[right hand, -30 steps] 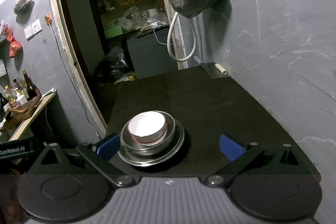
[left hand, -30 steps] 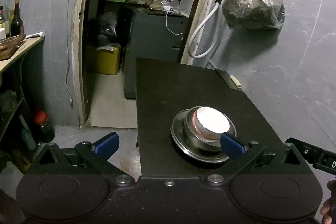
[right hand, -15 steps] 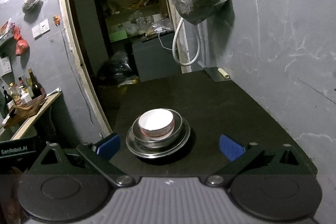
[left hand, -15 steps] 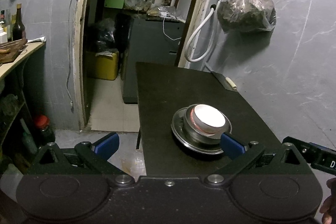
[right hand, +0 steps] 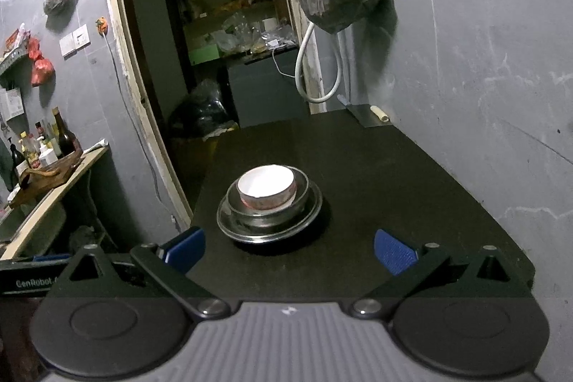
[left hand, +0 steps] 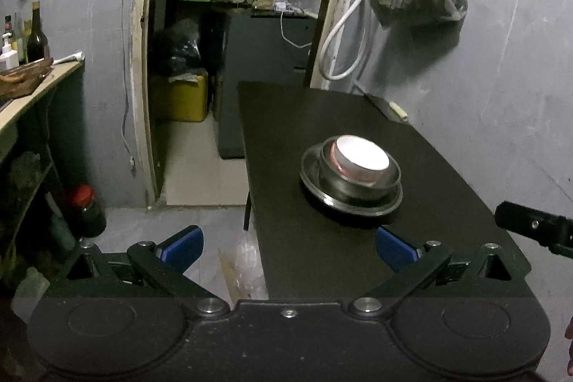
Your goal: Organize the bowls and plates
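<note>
On the matte black tabletop (left hand: 322,117) sits one nested stack: white ceramic bowl with a reddish outer band (left hand: 361,157) inside a shiny steel bowl (left hand: 358,181), which rests on a round steel plate (left hand: 352,204). Stack is toward the tabletop's doorway-side edge, well apart from the grey wall. No other dishes visible on the tabletop, so stacking looks finished; nothing obvious left. Left gripper (left hand: 288,244) hangs empty at the tabletop's near corner, blue ribbed pads spread wide. Right gripper (right hand: 288,247) likewise spread and empty, short of the stack. Steel is glossy, reflective; tabletop dull, flat.
</note>
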Motion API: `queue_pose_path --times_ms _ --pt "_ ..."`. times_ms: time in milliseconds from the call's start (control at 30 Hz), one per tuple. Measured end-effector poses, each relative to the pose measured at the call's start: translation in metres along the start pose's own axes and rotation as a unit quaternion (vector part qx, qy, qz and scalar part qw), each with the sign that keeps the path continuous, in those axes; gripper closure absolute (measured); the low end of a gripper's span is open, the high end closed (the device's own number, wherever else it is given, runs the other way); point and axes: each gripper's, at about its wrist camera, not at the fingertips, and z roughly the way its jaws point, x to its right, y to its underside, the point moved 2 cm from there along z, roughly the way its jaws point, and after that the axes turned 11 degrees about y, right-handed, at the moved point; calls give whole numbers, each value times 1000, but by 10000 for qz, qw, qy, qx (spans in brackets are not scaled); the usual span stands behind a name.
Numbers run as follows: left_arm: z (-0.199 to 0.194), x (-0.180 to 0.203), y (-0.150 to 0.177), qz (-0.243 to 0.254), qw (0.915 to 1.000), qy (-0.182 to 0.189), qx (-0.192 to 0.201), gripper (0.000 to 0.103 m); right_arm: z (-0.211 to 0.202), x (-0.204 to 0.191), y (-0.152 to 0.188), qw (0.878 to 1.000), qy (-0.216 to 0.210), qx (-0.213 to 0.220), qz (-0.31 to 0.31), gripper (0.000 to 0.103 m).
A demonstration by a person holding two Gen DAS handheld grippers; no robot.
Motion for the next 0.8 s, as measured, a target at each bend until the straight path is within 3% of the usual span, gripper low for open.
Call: queue_pose_path --times_ms 800 --pt "10 4 13 60 9998 96 -173 1 8 6 18 9993 -37 -337 -138 0"
